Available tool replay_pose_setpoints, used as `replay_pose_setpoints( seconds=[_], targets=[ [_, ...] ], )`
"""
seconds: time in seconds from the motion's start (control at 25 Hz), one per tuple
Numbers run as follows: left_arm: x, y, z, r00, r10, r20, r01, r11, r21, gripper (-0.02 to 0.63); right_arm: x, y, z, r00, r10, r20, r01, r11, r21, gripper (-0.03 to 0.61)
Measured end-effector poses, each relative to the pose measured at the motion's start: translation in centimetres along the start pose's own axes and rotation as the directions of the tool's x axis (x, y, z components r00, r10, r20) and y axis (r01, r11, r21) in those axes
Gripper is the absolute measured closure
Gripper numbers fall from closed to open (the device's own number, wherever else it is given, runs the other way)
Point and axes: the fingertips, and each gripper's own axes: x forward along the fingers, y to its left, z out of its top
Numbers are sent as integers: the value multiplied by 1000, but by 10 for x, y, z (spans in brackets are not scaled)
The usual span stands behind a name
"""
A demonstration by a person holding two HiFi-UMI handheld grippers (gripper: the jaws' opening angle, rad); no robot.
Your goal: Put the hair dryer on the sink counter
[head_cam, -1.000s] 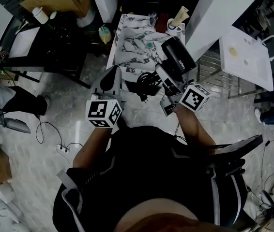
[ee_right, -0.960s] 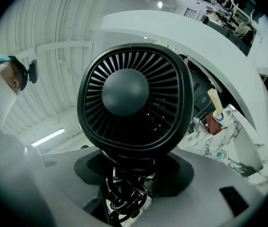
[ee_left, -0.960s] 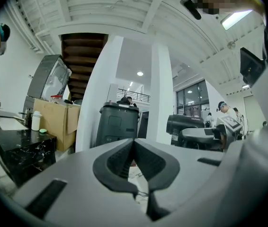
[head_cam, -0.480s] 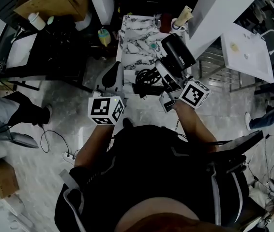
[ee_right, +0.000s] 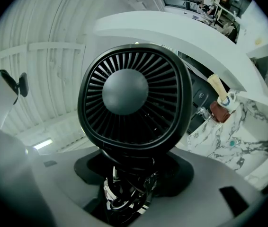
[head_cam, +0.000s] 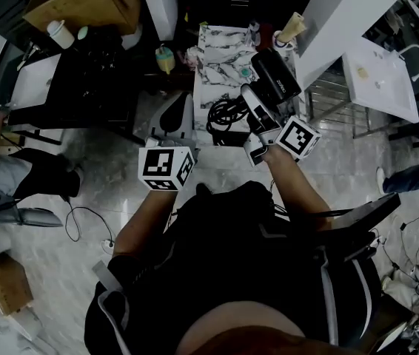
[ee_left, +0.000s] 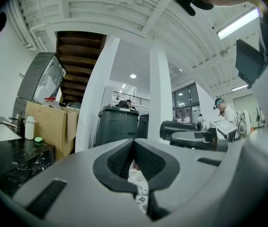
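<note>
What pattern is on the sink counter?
White marble with dark grey veins; the sink counter shows best in the right gripper view.

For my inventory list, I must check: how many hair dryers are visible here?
1. The hair dryer is gripped in the right tongs, close to the marble counter. Others may be hidden.

The marble counter (head_cam: 220, 58) lies mostly bare; a cup (head_cam: 284, 43) crowds its far corner.

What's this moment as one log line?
right claw: shut on hair dryer | left claw: shut, empty | marble sink counter: ahead | dryer: not yet set down
</note>
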Motion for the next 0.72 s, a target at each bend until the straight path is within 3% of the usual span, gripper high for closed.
replay_pose_setpoints(
  seconds=[0.36, 0.72],
  targets=[
    [-2, 29, -7, 1000, 20, -15, -21, 1000, -23, 607, 38, -21, -16, 999, -27, 44, 22, 993, 117, 324],
    [43, 50, -7, 997, 65, -31, -65, 998, 12, 607, 94, -64, -11, 997, -32, 67, 20, 983, 181, 324]
  ],
)
